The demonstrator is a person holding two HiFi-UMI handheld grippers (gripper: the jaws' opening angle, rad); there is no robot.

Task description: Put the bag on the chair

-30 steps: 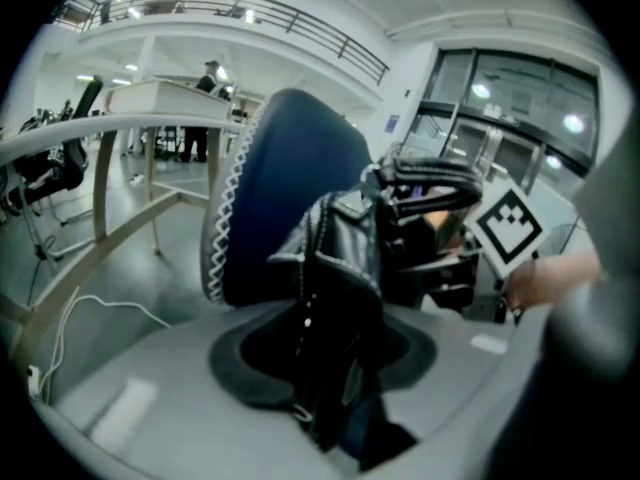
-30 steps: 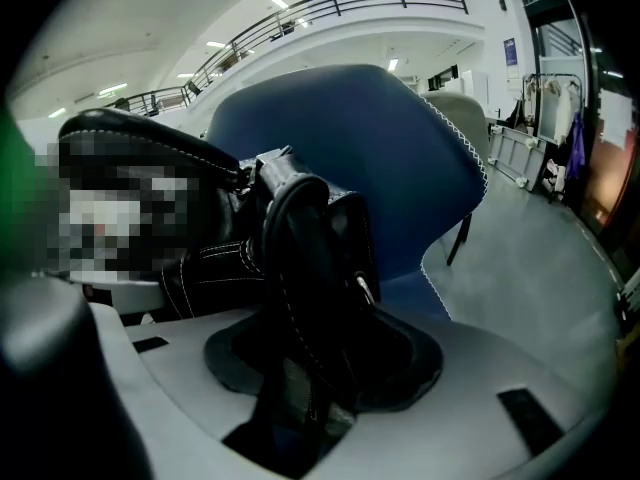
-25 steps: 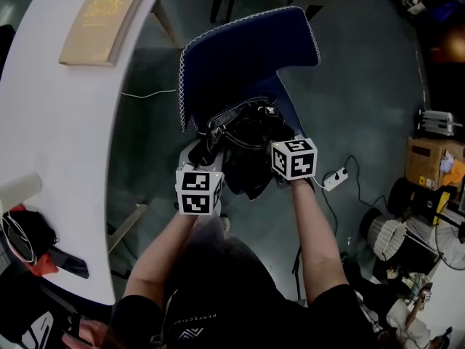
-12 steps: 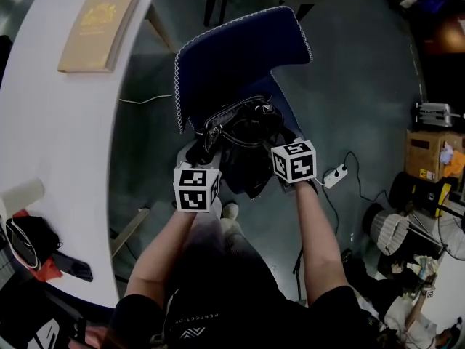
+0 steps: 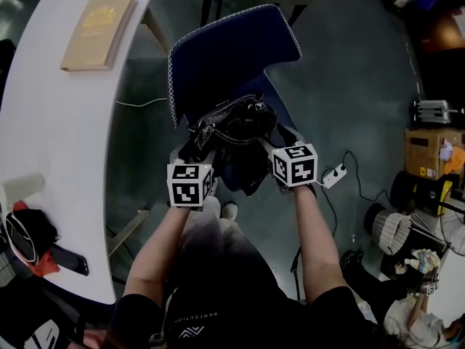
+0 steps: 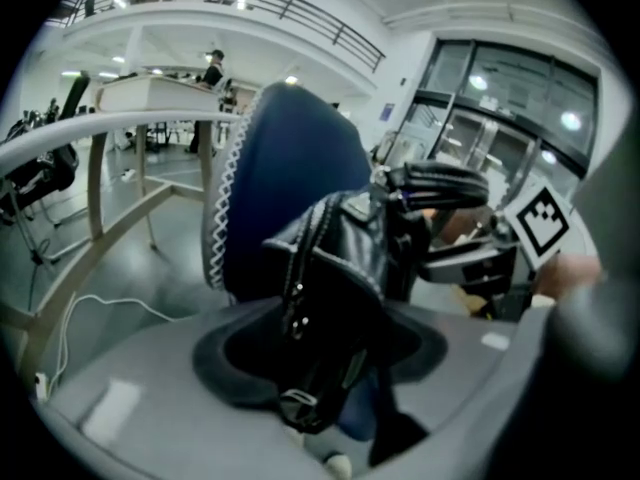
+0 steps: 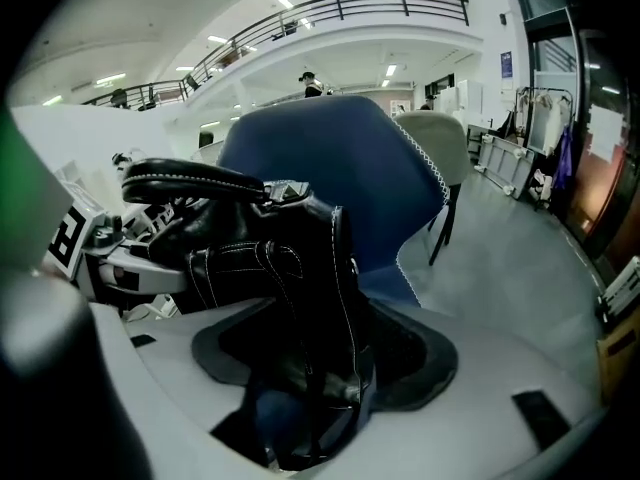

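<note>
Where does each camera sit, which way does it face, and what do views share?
Head view: on the person's head, looking steeply down at the bag on the chair; both forearms, left gripper, right gripper show.
Left gripper view: on the left gripper, facing the bag's end between its opening jaws; right gripper at right.
Right gripper view: on the right gripper, facing the bag's other end between its jaws; left gripper at left.
Shared: both gripper views show bag and chair back.

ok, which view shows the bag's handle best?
Right gripper view: the handle arches clear above the bag, white stitching visible, with the blue chair behind. Left gripper view shows it foreshortened, at the bag's far top. Head view shows it from above, dark against the dark bag, hard to pick out.
</note>
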